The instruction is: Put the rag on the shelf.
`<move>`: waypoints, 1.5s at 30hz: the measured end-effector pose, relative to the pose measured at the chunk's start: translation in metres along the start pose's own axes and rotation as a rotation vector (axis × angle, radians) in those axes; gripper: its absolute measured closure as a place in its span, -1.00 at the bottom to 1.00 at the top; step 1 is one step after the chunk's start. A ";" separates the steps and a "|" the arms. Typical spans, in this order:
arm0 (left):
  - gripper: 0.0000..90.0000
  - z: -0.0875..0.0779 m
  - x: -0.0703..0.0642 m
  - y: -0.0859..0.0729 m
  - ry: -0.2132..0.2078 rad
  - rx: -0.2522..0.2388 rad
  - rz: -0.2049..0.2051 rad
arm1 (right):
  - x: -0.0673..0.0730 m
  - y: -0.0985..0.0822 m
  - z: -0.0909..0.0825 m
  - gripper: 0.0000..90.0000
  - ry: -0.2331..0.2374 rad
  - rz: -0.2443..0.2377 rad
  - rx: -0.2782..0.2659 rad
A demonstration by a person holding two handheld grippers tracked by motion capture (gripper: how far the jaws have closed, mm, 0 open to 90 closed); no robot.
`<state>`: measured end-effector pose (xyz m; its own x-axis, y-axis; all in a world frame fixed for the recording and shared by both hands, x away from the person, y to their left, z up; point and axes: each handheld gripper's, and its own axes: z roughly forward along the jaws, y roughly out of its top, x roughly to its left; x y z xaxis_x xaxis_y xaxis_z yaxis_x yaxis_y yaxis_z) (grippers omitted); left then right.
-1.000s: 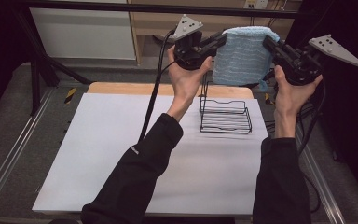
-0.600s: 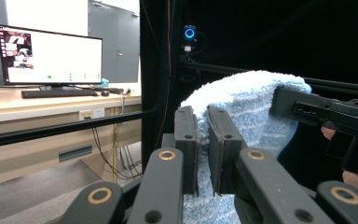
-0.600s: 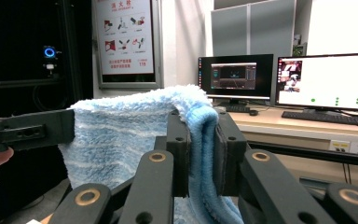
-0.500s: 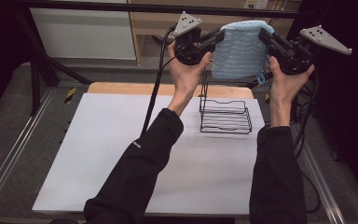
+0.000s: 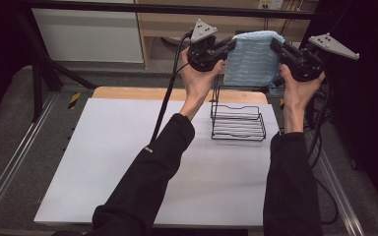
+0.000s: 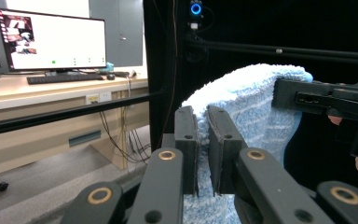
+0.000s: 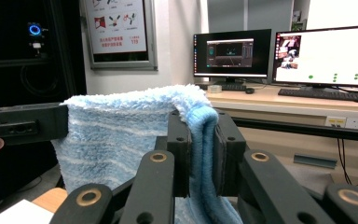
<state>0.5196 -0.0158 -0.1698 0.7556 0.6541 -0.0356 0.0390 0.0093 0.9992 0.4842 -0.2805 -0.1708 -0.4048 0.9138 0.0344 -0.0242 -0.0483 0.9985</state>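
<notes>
A light blue fluffy towel (image 5: 252, 59) hangs folded in the air above the far end of the table, held between both grippers. My left gripper (image 5: 229, 46) is shut on its left top corner, and in the left gripper view the towel (image 6: 256, 107) is pinched between the jaws of the left gripper (image 6: 202, 140). My right gripper (image 5: 277, 48) is shut on the right top corner; in the right gripper view the towel (image 7: 121, 135) folds over between the jaws of the right gripper (image 7: 200, 140). A black wire rack (image 5: 238, 120) stands on the table directly under the towel.
A white sheet (image 5: 128, 162) covers the wooden table (image 5: 128, 92). Metal rails run along both table sides. Black cables trail from each gripper. Desks with monitors (image 7: 328, 49) stand beyond the table.
Both grippers have come closer together and a little higher, so the towel hangs narrower above the rack. The right hand moved left the most.
</notes>
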 end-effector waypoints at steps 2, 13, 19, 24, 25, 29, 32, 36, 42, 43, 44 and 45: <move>0.85 0.001 0.000 -0.002 -0.007 0.013 0.011 | -0.001 -0.002 -0.001 0.78 0.001 0.001 0.000; 0.85 0.001 -0.003 -0.022 -0.047 0.063 0.025 | -0.006 -0.029 -0.014 0.78 0.011 0.021 0.033; 0.85 0.001 -0.004 -0.028 -0.058 0.075 0.026 | -0.008 -0.037 -0.017 0.78 0.017 0.036 0.043; 0.85 -0.001 -0.003 -0.035 -0.071 0.089 0.018 | -0.007 -0.042 -0.020 0.78 0.021 0.028 0.060; 0.85 -0.001 -0.003 -0.035 -0.072 0.093 0.023 | -0.007 -0.043 -0.021 0.78 0.022 0.026 0.062; 0.85 -0.003 -0.005 -0.038 -0.082 0.098 0.029 | -0.007 -0.047 -0.025 0.78 0.027 0.026 0.073; 0.85 -0.005 -0.006 -0.039 -0.094 0.109 0.042 | -0.006 -0.048 -0.028 0.77 0.035 0.021 0.079; 0.84 -0.007 -0.008 -0.040 -0.102 0.128 0.059 | -0.005 -0.050 -0.033 0.77 0.040 0.012 0.093; 0.84 -0.006 -0.009 -0.046 -0.101 0.156 0.068 | -0.006 -0.055 -0.033 0.77 0.033 0.008 0.121; 0.84 -0.006 -0.009 -0.047 -0.100 0.163 0.069 | -0.007 -0.056 -0.033 0.77 0.035 0.000 0.124; 0.84 -0.005 -0.009 -0.048 -0.101 0.166 0.070 | -0.007 -0.056 -0.033 0.77 0.035 -0.003 0.125; 0.84 -0.006 -0.010 -0.049 -0.103 0.164 0.073 | -0.007 -0.056 -0.033 0.77 0.035 -0.003 0.125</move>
<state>0.5067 -0.0183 -0.2185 0.8227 0.5679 0.0267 0.0814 -0.1643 0.9830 0.4579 -0.2974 -0.2287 -0.4362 0.8993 0.0321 0.0878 0.0070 0.9961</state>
